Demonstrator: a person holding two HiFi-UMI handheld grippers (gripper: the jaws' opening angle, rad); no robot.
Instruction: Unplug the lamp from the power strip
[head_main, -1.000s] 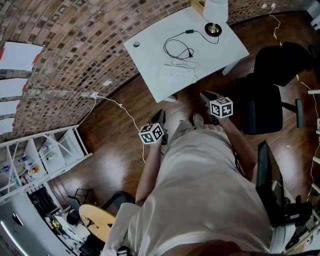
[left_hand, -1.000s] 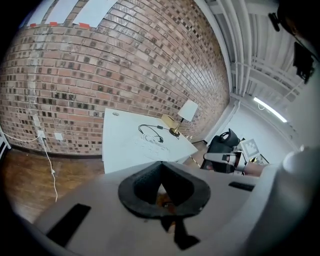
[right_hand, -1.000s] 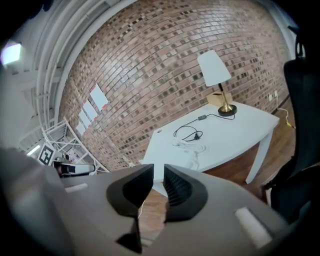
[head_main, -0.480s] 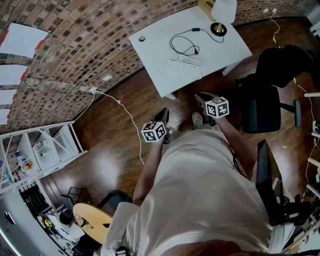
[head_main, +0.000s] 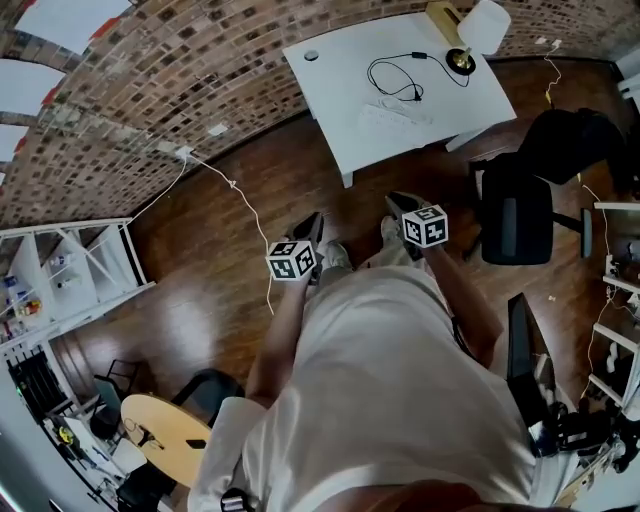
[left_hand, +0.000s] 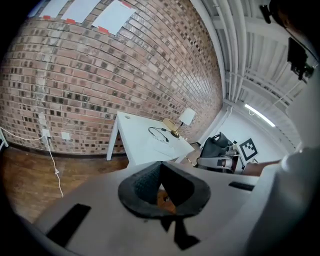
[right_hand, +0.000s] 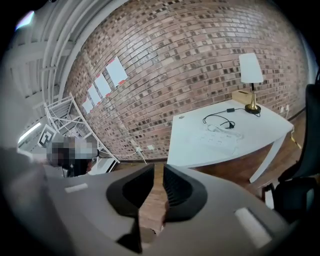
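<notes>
Brick wall (head_main: 150, 80), dark wood floor (head_main: 200, 270). White table (head_main: 340, 90) stands well ahead of the person. On it: lamp (head_main: 480, 30) at the far right corner, black cord (head_main: 395, 72) looping down to the white power strip (head_main: 395, 117), whose long axis lies crosswise to the reach. Both grippers hang well short of it, over the floor. Right gripper (head_main: 400, 205) is nearer, strip roughly dead ahead; jaws slightly parted, empty. Left gripper (head_main: 310, 227) is further off to the side; jaw tips meet on nothing.

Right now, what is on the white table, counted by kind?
lamp: 1
power strip: 1
black cord: 1
box: 1
small round disc: 1
Total: 5
</notes>
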